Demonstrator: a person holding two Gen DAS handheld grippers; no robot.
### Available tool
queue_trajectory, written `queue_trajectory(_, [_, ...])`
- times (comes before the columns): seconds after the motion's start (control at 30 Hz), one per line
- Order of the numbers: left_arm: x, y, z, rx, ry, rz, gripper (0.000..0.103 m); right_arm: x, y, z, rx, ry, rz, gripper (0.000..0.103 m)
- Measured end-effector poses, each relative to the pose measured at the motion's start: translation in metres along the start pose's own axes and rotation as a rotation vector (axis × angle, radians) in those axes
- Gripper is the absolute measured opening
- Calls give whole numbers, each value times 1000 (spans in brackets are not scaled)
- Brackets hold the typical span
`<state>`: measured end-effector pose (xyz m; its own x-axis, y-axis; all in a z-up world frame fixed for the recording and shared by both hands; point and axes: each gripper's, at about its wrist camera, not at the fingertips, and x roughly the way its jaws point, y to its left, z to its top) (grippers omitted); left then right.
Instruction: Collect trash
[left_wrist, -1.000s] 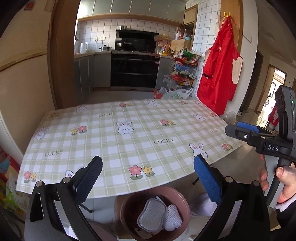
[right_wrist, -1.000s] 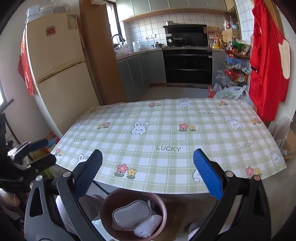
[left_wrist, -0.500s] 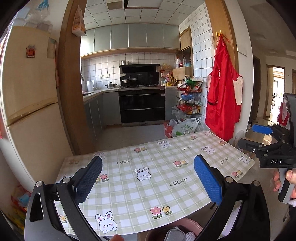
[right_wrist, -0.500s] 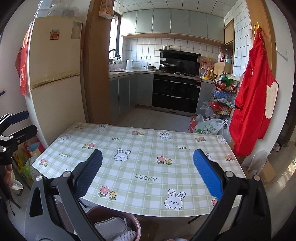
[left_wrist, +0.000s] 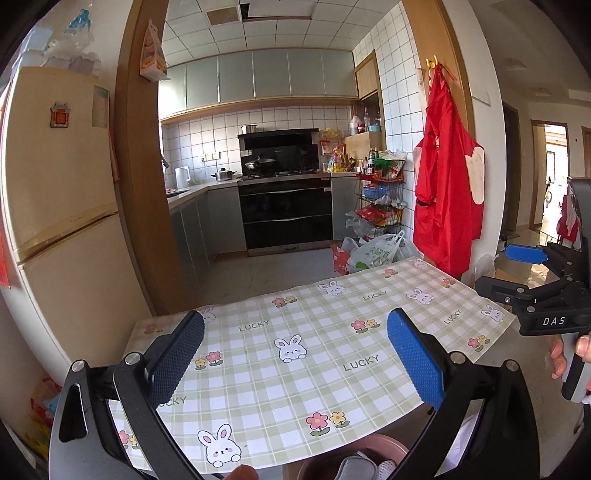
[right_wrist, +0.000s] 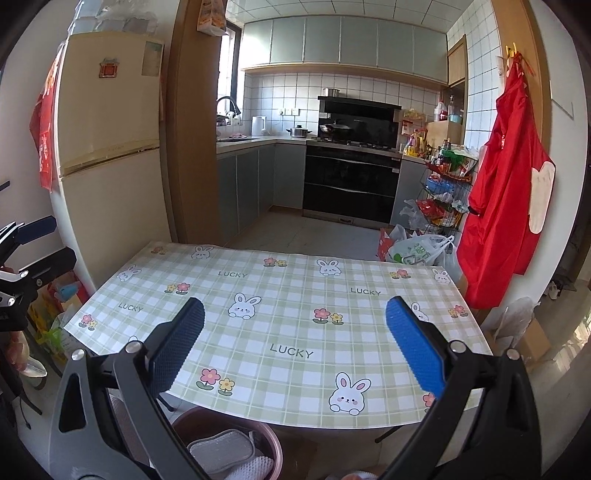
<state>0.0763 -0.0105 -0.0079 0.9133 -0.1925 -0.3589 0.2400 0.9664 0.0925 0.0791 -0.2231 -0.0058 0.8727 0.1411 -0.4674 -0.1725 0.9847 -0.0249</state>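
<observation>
The table (left_wrist: 295, 391) wears a green checked cloth with rabbits and flowers, and no loose item shows on it. Below its near edge stands a brownish-pink bin (left_wrist: 384, 441) (right_wrist: 221, 415) holding a grey pad (right_wrist: 221, 448) and a white mesh piece (right_wrist: 255, 469). My left gripper (left_wrist: 295, 358) hovers open over the near part of the table, nothing between its blue pads. My right gripper (right_wrist: 295, 350) is open too, over the near edge and above the bin. Each gripper shows in the other's view: the right gripper (left_wrist: 506, 269) held by a hand, the left gripper (right_wrist: 40, 243).
A cream fridge (right_wrist: 110, 147) and a wooden pillar (right_wrist: 192, 129) stand left of the table. On the right wall hangs a red apron (right_wrist: 506, 184). Plastic bags (right_wrist: 417, 251) and a wire rack (right_wrist: 443, 199) sit beyond the far right corner. The kitchen floor lies behind.
Both grippers have lifted and tilted upward: the bin has slid to the bottom of both views and more kitchen and ceiling show. Both have stayed open.
</observation>
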Motion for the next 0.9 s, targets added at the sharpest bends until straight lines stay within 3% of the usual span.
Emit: queue_trajectory(0.9, [0,1,-1,-4,13,1,97,0,-4,-3,12,7,-10,97])
